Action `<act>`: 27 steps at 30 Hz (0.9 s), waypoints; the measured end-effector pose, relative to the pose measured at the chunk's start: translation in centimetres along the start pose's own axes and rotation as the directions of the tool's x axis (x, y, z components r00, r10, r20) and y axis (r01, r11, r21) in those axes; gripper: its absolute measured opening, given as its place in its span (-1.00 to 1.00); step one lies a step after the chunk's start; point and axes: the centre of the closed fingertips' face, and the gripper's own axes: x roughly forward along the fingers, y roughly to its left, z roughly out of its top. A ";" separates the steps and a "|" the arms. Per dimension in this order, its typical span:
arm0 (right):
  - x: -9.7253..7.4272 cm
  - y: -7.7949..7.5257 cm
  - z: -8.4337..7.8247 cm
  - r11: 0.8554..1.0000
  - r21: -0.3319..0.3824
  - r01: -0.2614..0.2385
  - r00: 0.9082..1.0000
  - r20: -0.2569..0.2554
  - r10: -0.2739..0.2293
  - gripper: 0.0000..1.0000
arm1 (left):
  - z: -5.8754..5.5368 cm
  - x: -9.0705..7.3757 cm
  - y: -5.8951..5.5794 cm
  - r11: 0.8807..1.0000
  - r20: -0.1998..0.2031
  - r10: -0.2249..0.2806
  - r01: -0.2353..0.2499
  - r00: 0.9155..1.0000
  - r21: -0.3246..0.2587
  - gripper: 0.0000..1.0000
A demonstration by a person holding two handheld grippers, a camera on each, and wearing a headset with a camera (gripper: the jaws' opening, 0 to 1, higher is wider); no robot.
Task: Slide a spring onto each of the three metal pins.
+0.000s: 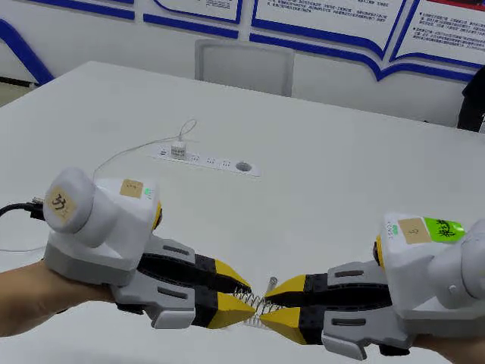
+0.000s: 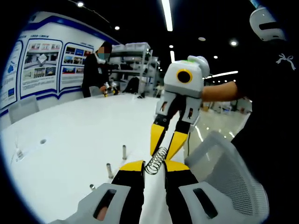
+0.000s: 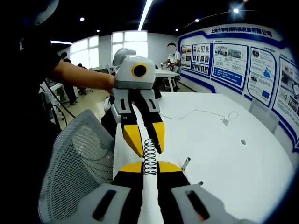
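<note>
White table [image 1: 326, 174] under blue-trimmed wall panels [image 1: 326, 19]. On its far half lies a white power strip [image 1: 208, 161] with one plug in it and a thin cable [image 1: 129, 154] trailing left. A grey chair [image 1: 244, 66] stands at the far edge. At the left of the head view is my left gripper [image 1: 241, 302]. Its yellow-tipped jaws are drawn in to a narrow gap and pinch one end of the spring [image 1: 256, 303]. The left gripper view confirms it: the near end of the spring [image 2: 156, 160] sits between my own two tips [image 2: 154, 166], touching both. The spring is held in the air above the near edge of the table, spanning from one gripper to the other. At the right, my right gripper [image 1: 267, 303] meets it nose to nose. Its jaws are likewise closed down to the width of the coil and hold the other end; its own view shows that end of the spring [image 3: 149, 157] seated between its tips [image 3: 149, 168]. Three metal pins [image 2: 124, 151] stand upright in a row on the table, beside the grippers and apart from the spring. In the head view one pin [image 1: 273, 282] shows just beyond the coil.
</note>
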 end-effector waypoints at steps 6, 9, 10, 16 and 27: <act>-0.1 -0.1 0.0 1.000 -0.010 0.005 1.000 -0.006 -0.005 -0.79 | 0.1 0.2 -0.1 0.999 -0.001 -0.002 0.002 1.000 0.047 -0.72; -0.1 -0.1 -0.5 0.999 -0.045 0.006 1.000 -0.022 -0.007 -0.79 | 0.3 0.2 -0.5 0.997 0.010 -0.013 0.012 1.000 0.077 -0.79; -0.1 -0.1 -0.5 0.999 -0.036 0.007 1.000 -0.024 -0.008 -0.79 | 0.3 0.2 -0.6 0.996 0.003 -0.015 0.015 1.000 0.088 -0.79; 0.0 -0.3 -0.7 0.998 -0.057 0.020 0.999 -0.033 -0.022 -0.79 | 0.1 0.4 -0.3 0.995 -0.007 -0.003 0.003 1.000 0.096 -0.80; -0.2 -0.4 -0.4 0.998 -0.057 0.031 1.000 0.000 -0.031 -0.77 | 0.4 0.2 -0.4 0.995 0.005 -0.005 0.004 1.000 0.095 -0.80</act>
